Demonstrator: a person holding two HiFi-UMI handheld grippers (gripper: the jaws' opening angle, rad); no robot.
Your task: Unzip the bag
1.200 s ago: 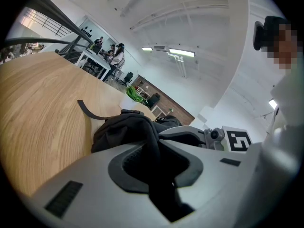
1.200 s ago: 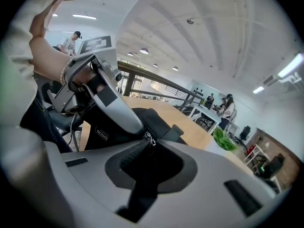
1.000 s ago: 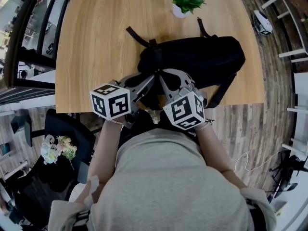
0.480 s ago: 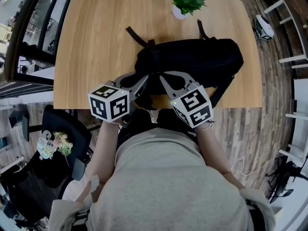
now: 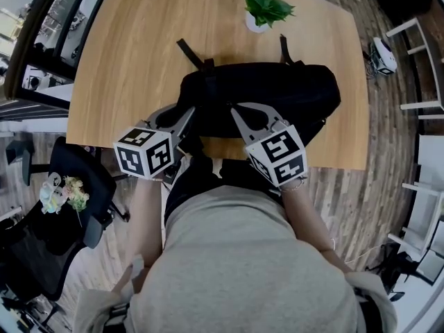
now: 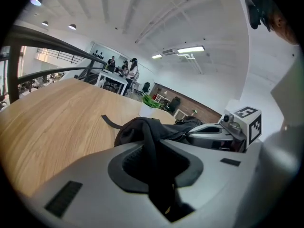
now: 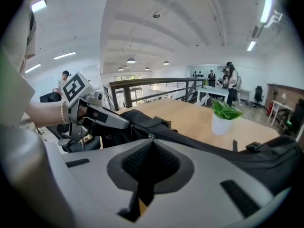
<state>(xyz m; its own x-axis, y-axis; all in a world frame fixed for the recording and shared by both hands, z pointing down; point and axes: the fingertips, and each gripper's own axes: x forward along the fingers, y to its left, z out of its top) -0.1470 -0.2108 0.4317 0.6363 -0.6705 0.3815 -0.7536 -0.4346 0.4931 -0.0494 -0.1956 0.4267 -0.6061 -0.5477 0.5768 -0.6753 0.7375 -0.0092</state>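
Note:
A black backpack (image 5: 277,96) lies across the near half of the wooden table (image 5: 125,61). My left gripper (image 5: 189,116) is at the bag's left end, shut on a fold of black fabric (image 6: 151,141) that runs up between its jaws. A short way to the right, my right gripper (image 5: 234,111) is shut on the zipper pull (image 7: 151,137) at the bag's near edge; a thin black tab hangs down between its closed jaws. In the right gripper view the bag (image 7: 266,156) stretches away to the right. Each gripper view shows the other gripper close by.
A small potted plant (image 5: 263,9) stands behind the bag at the table's far edge. Two bag straps (image 5: 191,53) lie on the wood behind it. A black office chair (image 5: 69,193) stands at my left, and a railing runs past the table's left side.
The right gripper has slid to the right along the bag, so the two gripper tips now stand further apart. The left gripper keeps its hold at the bag's left end.

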